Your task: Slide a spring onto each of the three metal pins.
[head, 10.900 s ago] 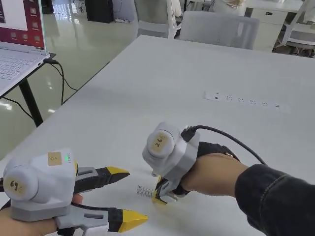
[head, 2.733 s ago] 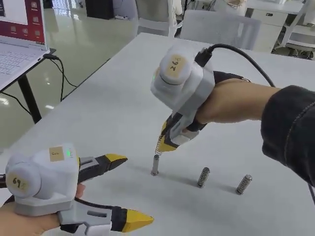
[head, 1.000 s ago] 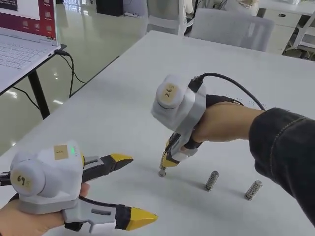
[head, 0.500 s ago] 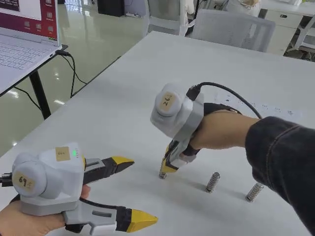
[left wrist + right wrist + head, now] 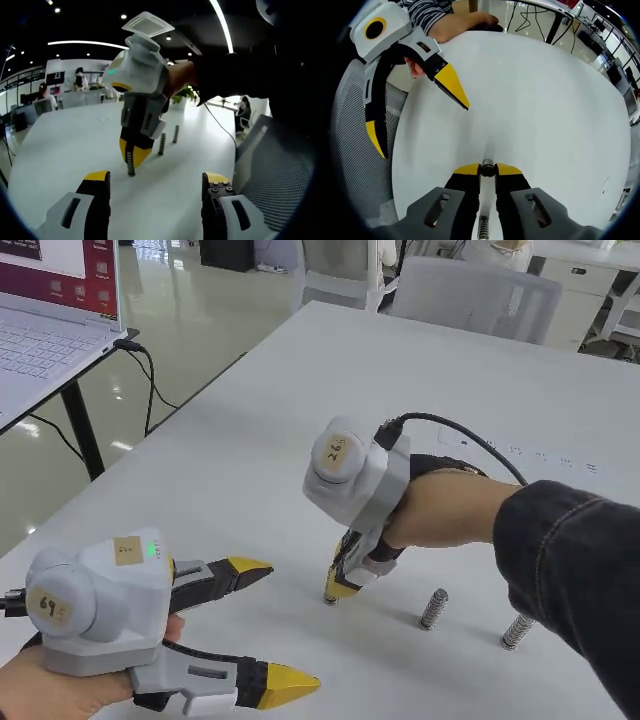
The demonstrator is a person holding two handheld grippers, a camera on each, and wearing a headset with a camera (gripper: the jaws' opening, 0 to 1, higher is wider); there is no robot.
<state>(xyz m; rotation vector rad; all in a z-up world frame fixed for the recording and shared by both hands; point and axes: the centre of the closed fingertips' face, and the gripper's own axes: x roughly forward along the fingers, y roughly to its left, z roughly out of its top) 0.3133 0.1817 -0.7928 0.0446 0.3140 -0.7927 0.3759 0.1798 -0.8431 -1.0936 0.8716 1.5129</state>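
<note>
Right gripper (image 5: 336,591) (clamping spring (image 5: 130,159)) dropped onto pin (image 5: 131,172).

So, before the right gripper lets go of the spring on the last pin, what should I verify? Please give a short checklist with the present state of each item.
1. Right gripper shut on the thin coiled steel spring: ok.
2. Spring in line with the short upright metal pin: ok.
3. Spring pushed fully down to the white table: cannot tell, the jaws hide it.
4. Second spring-covered pin and third spring-covered pin upright, apart from the right gripper: ok.
5. Left gripper open and apart from the pin: ok.
</note>
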